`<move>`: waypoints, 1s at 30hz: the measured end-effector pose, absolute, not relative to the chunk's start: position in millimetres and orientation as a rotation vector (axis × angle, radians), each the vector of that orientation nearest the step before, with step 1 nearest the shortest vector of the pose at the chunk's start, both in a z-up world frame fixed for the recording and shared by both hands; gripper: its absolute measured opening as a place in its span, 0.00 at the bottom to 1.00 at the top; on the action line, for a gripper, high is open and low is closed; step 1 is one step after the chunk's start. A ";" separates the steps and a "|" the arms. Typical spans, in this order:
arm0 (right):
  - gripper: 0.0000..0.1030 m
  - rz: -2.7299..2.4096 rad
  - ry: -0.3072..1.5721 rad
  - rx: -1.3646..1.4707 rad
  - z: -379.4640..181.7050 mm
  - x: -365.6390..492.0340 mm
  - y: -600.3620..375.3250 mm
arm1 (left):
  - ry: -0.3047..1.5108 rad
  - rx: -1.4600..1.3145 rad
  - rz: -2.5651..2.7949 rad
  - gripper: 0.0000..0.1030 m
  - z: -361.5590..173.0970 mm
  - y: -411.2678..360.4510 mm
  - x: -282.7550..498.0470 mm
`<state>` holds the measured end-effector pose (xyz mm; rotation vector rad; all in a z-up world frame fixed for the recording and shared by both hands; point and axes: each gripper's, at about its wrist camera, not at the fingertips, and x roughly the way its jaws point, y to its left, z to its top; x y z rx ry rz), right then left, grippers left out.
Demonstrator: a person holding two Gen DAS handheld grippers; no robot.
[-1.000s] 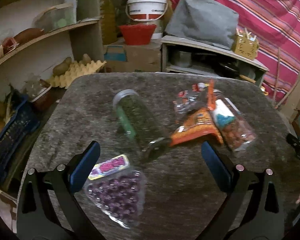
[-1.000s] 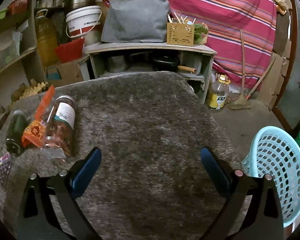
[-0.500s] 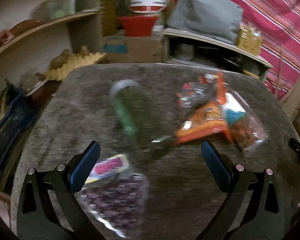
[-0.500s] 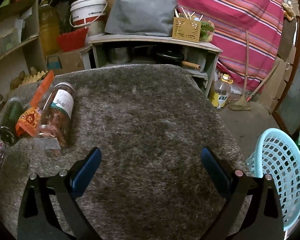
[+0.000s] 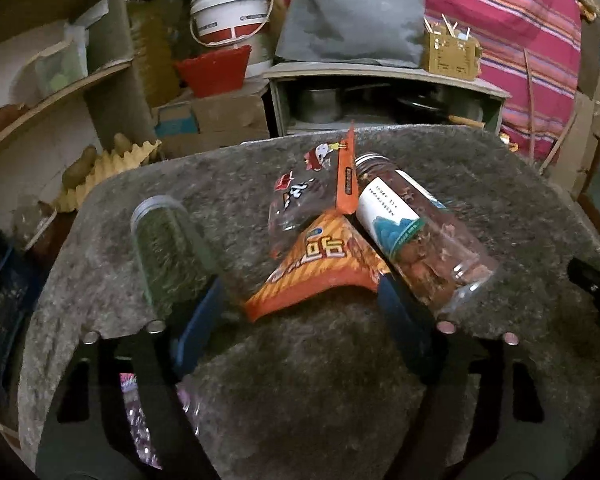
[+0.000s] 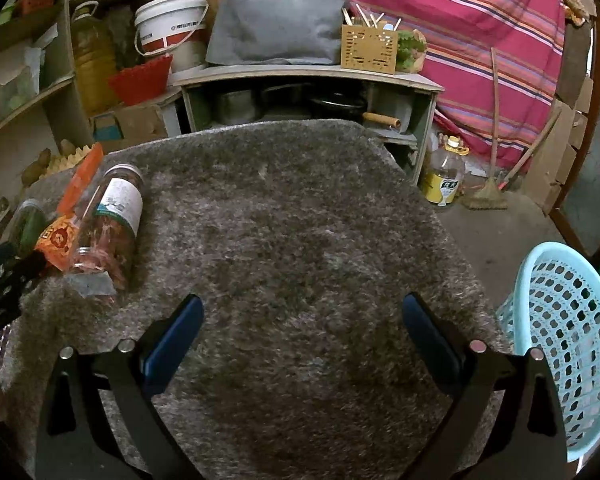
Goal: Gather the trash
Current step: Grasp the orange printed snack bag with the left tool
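Note:
An orange snack wrapper lies on the grey shaggy table cover, its near edge between the fingers of my left gripper. The jaws are closing, with a small gap still showing at the left pad. A clear printed wrapper lies behind it. A jar with a white label lies to its right and a green jar to its left. A purple bag shows under the left finger. My right gripper hangs open over bare cover. A light blue basket stands to its right, off the table's edge.
Shelves line the left side, with an egg tray below them. Behind the table stands a low cupboard with a white bucket and a red basin beside it. On the floor at the right are an oil bottle and a broom.
My left gripper has moved forward and to the right, from over the purple bag to the orange wrapper, and its jaws have narrowed. The right gripper has hardly moved.

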<state>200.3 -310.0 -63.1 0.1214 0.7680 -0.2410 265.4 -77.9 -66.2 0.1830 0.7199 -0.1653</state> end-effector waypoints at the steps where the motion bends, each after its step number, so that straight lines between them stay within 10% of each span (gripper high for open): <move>1: 0.95 -0.239 0.768 0.122 -63.4 200.4 -310.6 | 0.729 0.189 -0.166 0.65 -68.2 -79.5 268.8; 6: 0.95 -0.239 0.768 0.127 -64.6 200.7 -311.3 | 0.770 0.177 -0.174 0.51 -75.7 -79.8 281.4; 13: 0.94 -0.230 0.769 0.125 -64.1 204.3 -305.9 | 0.813 0.128 -0.210 0.01 -80.9 -69.9 289.1; 30: 0.95 -0.073 0.698 0.025 -11.3 251.6 -199.3 | 0.733 0.057 -0.052 0.00 -22.1 41.7 281.4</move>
